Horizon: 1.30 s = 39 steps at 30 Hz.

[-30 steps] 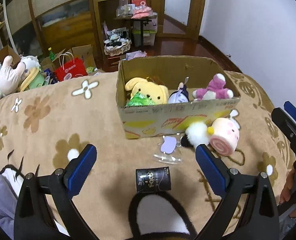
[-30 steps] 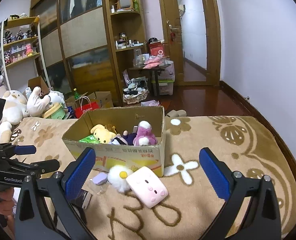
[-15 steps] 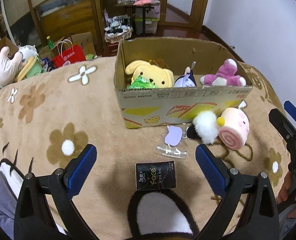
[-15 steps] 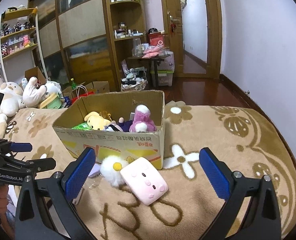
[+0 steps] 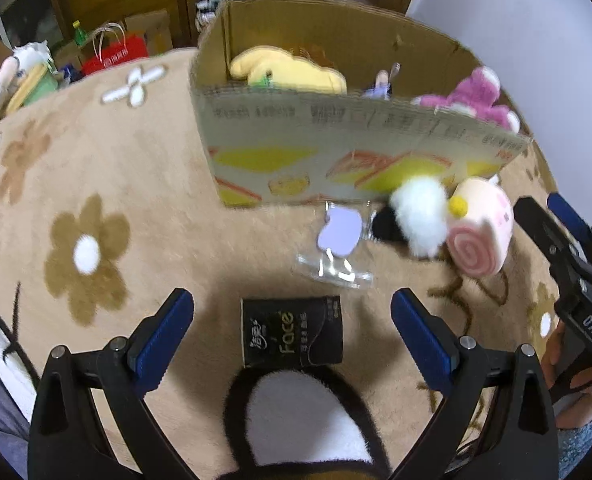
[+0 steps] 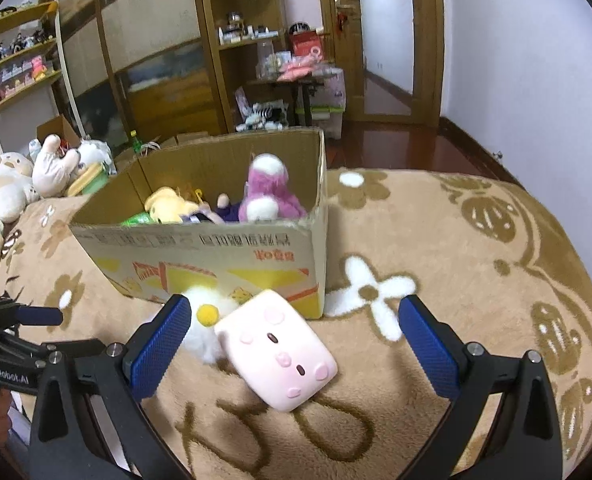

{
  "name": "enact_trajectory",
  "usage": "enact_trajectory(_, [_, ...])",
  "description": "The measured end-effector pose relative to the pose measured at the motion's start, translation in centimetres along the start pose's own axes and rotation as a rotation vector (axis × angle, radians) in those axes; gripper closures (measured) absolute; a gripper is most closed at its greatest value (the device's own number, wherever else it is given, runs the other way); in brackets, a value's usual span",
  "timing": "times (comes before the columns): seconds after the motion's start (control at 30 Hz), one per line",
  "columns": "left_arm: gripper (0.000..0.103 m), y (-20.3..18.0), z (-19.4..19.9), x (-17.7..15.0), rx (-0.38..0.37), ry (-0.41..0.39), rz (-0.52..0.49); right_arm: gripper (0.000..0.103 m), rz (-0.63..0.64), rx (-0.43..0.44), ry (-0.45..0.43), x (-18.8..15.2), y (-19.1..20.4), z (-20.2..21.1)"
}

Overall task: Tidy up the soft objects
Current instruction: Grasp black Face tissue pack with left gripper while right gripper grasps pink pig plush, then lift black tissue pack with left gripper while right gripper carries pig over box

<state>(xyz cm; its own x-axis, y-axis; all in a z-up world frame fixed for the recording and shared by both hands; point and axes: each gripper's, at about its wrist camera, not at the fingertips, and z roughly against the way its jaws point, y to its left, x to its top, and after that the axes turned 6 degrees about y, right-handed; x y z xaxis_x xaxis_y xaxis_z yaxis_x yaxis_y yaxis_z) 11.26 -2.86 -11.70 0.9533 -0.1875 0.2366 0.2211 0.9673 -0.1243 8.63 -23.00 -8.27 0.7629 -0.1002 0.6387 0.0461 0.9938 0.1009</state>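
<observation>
A cardboard box (image 5: 336,148) (image 6: 216,248) on the brown flowered blanket holds a yellow plush (image 5: 292,72), a pink plush (image 6: 268,192) and other soft toys. In front of it lie a pink swirl-roll plush (image 5: 480,236) (image 6: 276,348), a white pompom (image 5: 420,212), a purple piece in a clear bag (image 5: 338,240) and a black tissue pack (image 5: 292,330). My left gripper (image 5: 292,332) is open, low over the tissue pack. My right gripper (image 6: 292,340) is open around the pink roll plush.
Large plush toys (image 6: 12,184) lie at the blanket's left edge. Shelves, a red bag (image 5: 116,54) and clutter stand on the floor beyond. A black-and-white plush ear (image 5: 296,420) sits under the left gripper. The white wall (image 6: 536,60) is on the right.
Both grippers have moved forward and down. The tissue pack now lies between the left fingers and the pink roll plush between the right fingers.
</observation>
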Motion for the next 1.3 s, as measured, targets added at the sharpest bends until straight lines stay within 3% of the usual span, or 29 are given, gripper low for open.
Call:
enact_trajectory(0.23, [0.005, -0.2, -3.0, -0.4, -0.001, 0.111, -0.008, 0.000, 0.001, -0.011, 0.089, -0.8, -0.1, -2.3])
enact_trajectory(0.33, [0.010, -0.5, -3.9, -0.6, -0.004, 0.139, -0.019, 0.000, 0.008, -0.030, 0.108, -1.1, 0.0, -3.0])
enact_trajectory(0.4, [0.021, -0.8, -4.5, -0.8, 0.002, 0.158, -0.027, 0.000, 0.004, -0.017, 0.117, -1.1, -0.1, -3.3])
enact_trajectory(0.47, [0.023, -1.0, -5.0, -0.9, 0.000, 0.176, -0.031, 0.004, 0.001, 0.012, 0.135, -1.2, -0.1, -3.6])
enact_trajectory(0.57, [0.034, -1.0, -5.1, -1.0, 0.023, 0.171, -0.029, 0.020, -0.015, 0.073, 0.176, -1.5, -0.1, -4.2])
enact_trajectory(0.6, [0.038, -0.9, -5.1, -1.0, 0.018, 0.168, -0.019, 0.032, -0.019, 0.095, 0.187, -1.6, 0.0, -4.4])
enact_trajectory(0.73, [0.040, 0.2, -5.1, -0.9, -0.012, 0.161, 0.022, 0.044, -0.005, 0.100, 0.206, -1.8, 0.4, -4.4])
enact_trajectory(0.93, [0.040, 0.1, -5.0, -1.2, 0.006, 0.146, 0.003, 0.056, 0.000, 0.089, 0.192, -2.2, 0.5, -3.4])
enact_trajectory(1.3, [0.040, 0.6, -1.4, -1.6, 0.018, 0.045, 0.026, 0.061, 0.034, 0.030, 0.177, -2.7, 1.2, -1.3])
